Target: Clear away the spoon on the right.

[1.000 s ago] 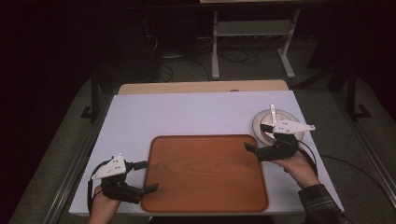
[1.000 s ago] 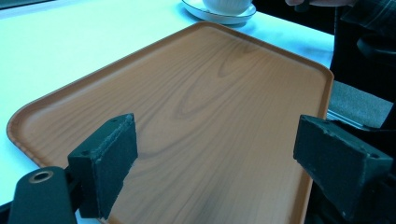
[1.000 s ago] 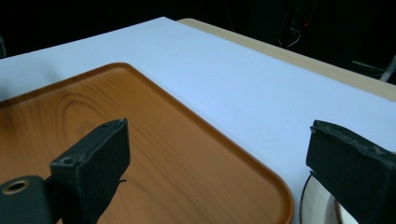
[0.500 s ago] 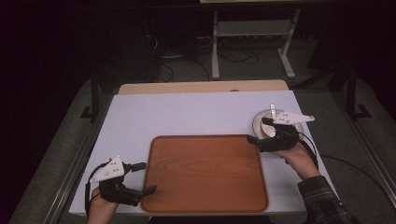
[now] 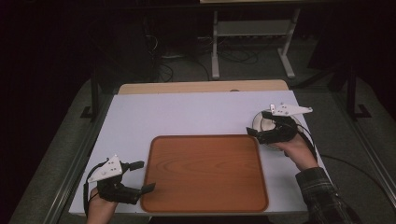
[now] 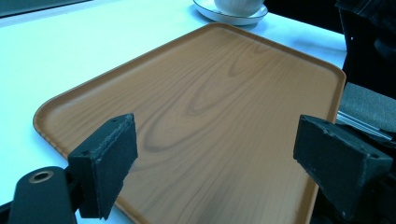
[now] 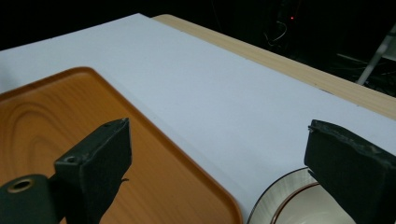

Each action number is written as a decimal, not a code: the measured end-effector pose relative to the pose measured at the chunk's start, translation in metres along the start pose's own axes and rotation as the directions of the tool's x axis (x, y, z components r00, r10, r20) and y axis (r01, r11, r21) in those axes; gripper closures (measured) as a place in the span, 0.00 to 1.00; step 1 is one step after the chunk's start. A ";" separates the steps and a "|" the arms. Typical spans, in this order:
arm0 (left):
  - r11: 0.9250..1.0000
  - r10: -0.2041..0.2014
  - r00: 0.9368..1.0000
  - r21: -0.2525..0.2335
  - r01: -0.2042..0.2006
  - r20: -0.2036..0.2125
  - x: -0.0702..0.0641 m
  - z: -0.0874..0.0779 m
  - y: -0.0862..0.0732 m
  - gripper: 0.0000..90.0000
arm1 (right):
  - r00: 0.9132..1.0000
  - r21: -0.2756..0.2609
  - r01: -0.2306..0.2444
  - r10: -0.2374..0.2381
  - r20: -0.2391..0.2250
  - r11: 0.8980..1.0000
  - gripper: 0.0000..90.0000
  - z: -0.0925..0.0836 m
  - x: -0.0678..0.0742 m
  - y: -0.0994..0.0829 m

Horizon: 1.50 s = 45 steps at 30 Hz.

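Note:
A brown wood-grain tray (image 5: pixel 205 172) lies flat on the white tabletop (image 5: pixel 187 116) near the front edge. My left gripper (image 5: pixel 144 176) is open at the tray's front left corner, its jaws wide apart over the tray (image 6: pixel 224 107). A white saucer with a dark rim (image 5: pixel 259 122) sits just right of the tray's far right corner, with a white cup (image 6: pixel 236 4) on it. My right gripper (image 5: pixel 257 122) hovers open above the saucer (image 7: pixel 285 200), pointing left, with nothing between its jaws. The tray's far edge (image 7: pixel 70 140) lies to its left.
A pale wooden strip (image 5: pixel 201 87) borders the table's far side. Behind it on the dark floor stand a metal frame (image 5: pixel 252 37) and loose cables (image 5: pixel 173 65). A plaid sleeve (image 5: pixel 322 196) comes in at the front right.
My right gripper has moved from the tray's right edge away from the person, over the saucer. The left gripper has barely shifted.

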<state>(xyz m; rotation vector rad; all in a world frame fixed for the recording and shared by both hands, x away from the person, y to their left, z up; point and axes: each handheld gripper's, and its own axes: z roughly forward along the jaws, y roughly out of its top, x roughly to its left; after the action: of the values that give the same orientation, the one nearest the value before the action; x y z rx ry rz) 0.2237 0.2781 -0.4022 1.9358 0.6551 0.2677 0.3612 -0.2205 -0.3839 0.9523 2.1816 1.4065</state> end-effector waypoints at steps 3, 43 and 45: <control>1.000 0.001 1.000 0.000 -0.001 0.003 0.000 0.001 0.000 0.15 | 1.000 0.019 -0.002 0.002 0.007 1.000 0.07 0.004 -0.005 0.000; 0.999 -0.047 0.996 -0.017 0.046 -0.072 0.006 -0.008 -0.004 0.15 | 0.976 0.178 -0.150 0.117 0.183 0.973 0.87 0.022 -0.075 0.008; 0.999 -0.047 0.996 -0.017 0.046 -0.072 0.006 -0.008 -0.004 0.15 | 0.974 0.174 -0.160 0.126 0.189 0.972 0.92 0.021 -0.078 0.007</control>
<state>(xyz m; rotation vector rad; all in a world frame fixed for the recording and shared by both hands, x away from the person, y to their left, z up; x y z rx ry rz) 0.2236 0.2886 -0.4024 1.9012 0.7429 0.3136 0.4316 -0.2603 -0.3901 1.2753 2.1757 1.1395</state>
